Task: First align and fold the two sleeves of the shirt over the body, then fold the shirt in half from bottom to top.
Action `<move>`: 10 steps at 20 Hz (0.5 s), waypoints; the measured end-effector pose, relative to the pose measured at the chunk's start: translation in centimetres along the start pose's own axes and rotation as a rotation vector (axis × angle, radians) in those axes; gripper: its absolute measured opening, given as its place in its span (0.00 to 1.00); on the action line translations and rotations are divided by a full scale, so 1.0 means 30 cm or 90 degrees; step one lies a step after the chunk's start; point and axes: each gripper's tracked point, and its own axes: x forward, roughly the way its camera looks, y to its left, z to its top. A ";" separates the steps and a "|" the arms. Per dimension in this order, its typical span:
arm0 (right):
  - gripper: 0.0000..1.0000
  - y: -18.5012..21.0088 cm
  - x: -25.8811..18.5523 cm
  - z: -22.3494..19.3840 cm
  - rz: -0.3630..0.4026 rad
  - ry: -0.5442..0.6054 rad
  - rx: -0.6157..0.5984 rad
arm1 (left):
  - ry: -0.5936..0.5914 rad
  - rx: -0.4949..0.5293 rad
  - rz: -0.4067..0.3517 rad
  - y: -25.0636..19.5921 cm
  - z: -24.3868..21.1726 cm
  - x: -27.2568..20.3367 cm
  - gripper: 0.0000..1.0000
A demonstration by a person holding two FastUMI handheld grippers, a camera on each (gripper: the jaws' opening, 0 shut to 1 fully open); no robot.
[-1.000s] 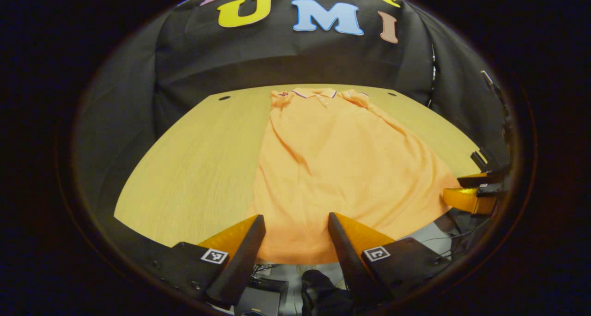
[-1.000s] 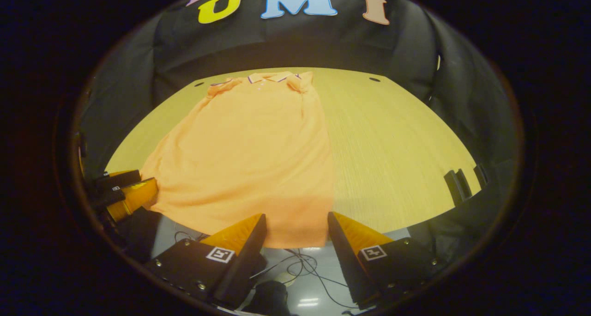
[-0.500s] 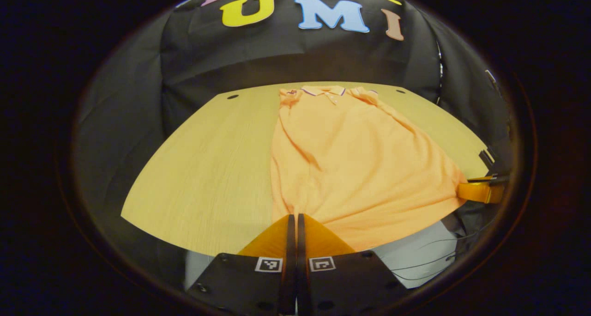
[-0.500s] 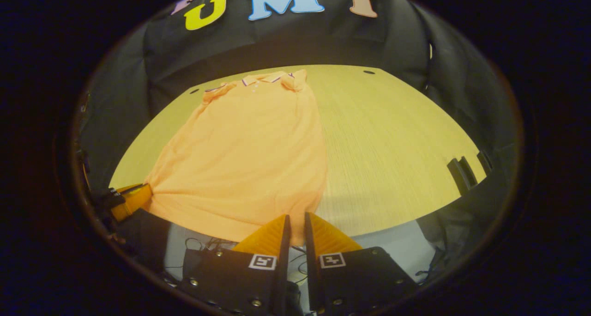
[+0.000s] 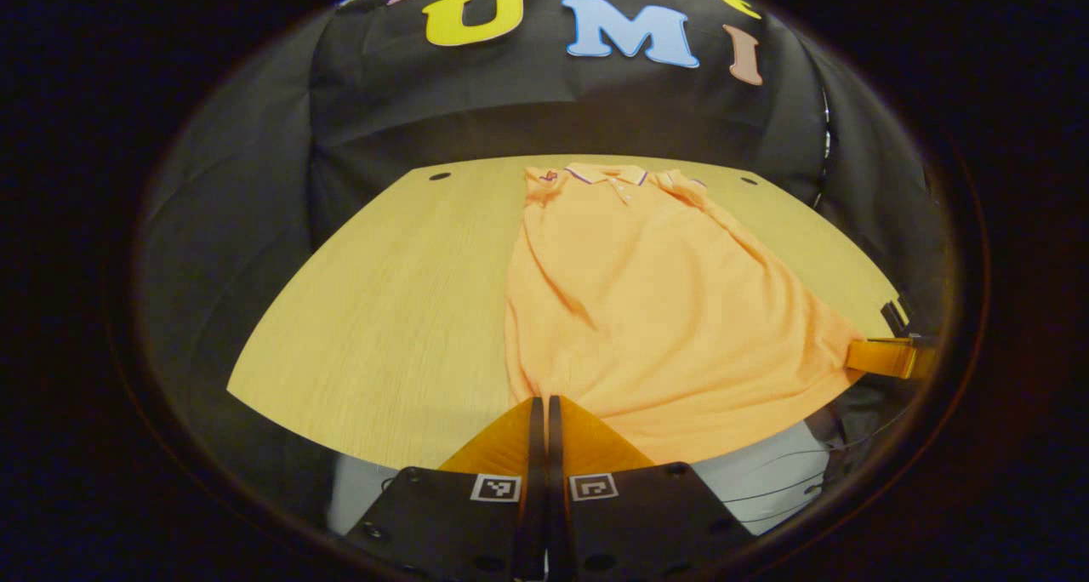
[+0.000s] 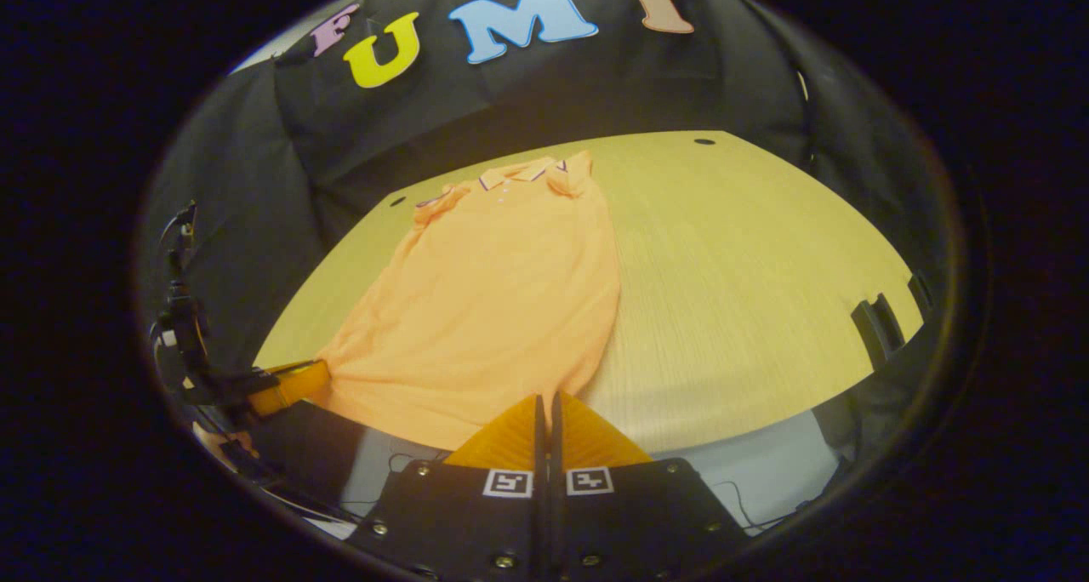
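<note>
An orange polo shirt (image 5: 655,310) lies flat on the wooden table (image 5: 383,310), collar at the far end and both sleeves folded in over the body. My left gripper (image 5: 540,400) is shut on the hem's left corner at the table's near edge. In the right gripper view, the shirt (image 6: 502,301) runs away to the left, and my right gripper (image 6: 544,397) is shut on the hem's right corner. Each gripper also appears in the other's view, pinching the far corner: the right gripper (image 5: 885,356) and the left gripper (image 6: 285,382). The hem is drawn taut between them.
Black brackets (image 6: 872,327) stick up at the table's right edge. Small round holes (image 5: 439,176) mark the far corners of the table. Cables (image 5: 766,480) lie on the pale floor below the near edge. Bare wood (image 6: 749,267) stretches on either side of the shirt.
Both grippers went from open around the hem to shut on its corners. Since then the hem has pulled taut and the right gripper's view has tilted.
</note>
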 end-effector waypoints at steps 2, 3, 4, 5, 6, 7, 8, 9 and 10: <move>0.00 -0.003 -0.008 0.044 -0.001 -0.016 -0.004 | -0.006 -0.006 -0.005 -0.022 0.044 -0.010 0.07; 0.01 -0.001 -0.016 0.067 -0.001 -0.024 -0.011 | -0.010 -0.005 -0.007 -0.030 0.072 -0.016 0.07; 0.00 0.002 -0.024 0.086 -0.002 -0.031 -0.017 | -0.016 -0.002 -0.009 -0.039 0.103 -0.021 0.07; 0.00 0.010 -0.032 0.110 0.000 -0.036 -0.021 | -0.026 0.000 -0.012 -0.046 0.141 -0.019 0.07; 0.00 0.017 -0.037 0.135 0.004 -0.042 -0.022 | -0.037 0.000 -0.016 -0.053 0.181 -0.022 0.07; 0.00 0.029 -0.043 0.170 0.008 -0.051 -0.023 | -0.045 -0.001 -0.024 -0.064 0.223 -0.023 0.07; 0.00 0.037 -0.048 0.206 0.009 -0.063 -0.026 | -0.056 -0.002 -0.031 -0.078 0.262 -0.022 0.07; 0.00 0.040 -0.053 0.247 0.006 -0.074 -0.028 | -0.062 -0.002 -0.035 -0.088 0.304 -0.016 0.07; 0.04 0.047 -0.053 0.286 0.009 -0.087 -0.027 | -0.069 -0.003 -0.041 -0.091 0.341 -0.010 0.07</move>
